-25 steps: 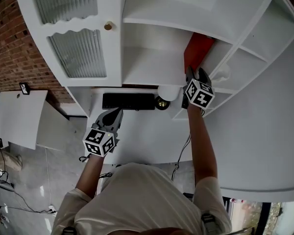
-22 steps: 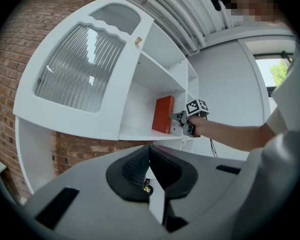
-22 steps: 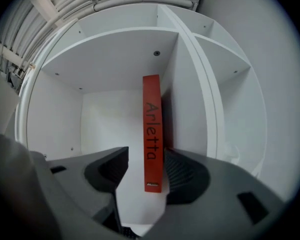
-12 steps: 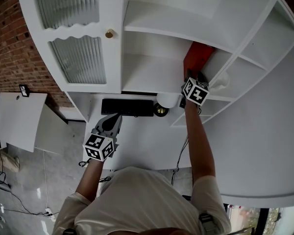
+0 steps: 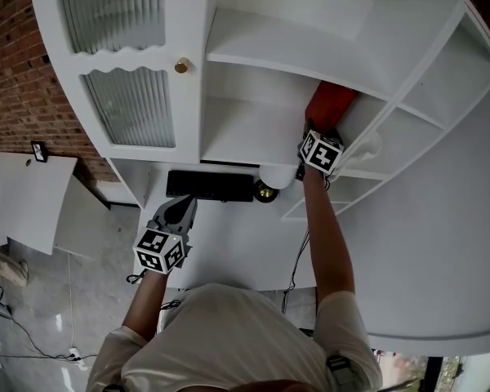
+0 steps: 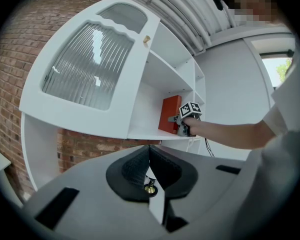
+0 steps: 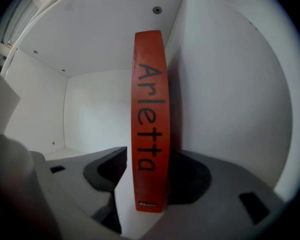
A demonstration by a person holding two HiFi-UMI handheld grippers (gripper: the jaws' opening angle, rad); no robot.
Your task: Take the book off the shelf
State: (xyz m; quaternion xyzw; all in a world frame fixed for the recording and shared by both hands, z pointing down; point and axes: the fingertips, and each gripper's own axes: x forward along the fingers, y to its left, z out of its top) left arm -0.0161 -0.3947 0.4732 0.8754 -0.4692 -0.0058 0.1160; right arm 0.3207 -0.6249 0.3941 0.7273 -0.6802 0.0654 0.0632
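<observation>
Right claw (image 7: 151, 156), jaws just opened wide, loosely straddled a slim red book (image 7: 149, 84) upright at twelve o'clock inside the white shelf (image 7: 230, 109).

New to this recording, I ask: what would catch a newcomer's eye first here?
The red book marked Arletta stands upright against the right wall of a white shelf compartment. The right hand-held gripper has its spine between jaws that have just been opening, not pressing it.
</observation>
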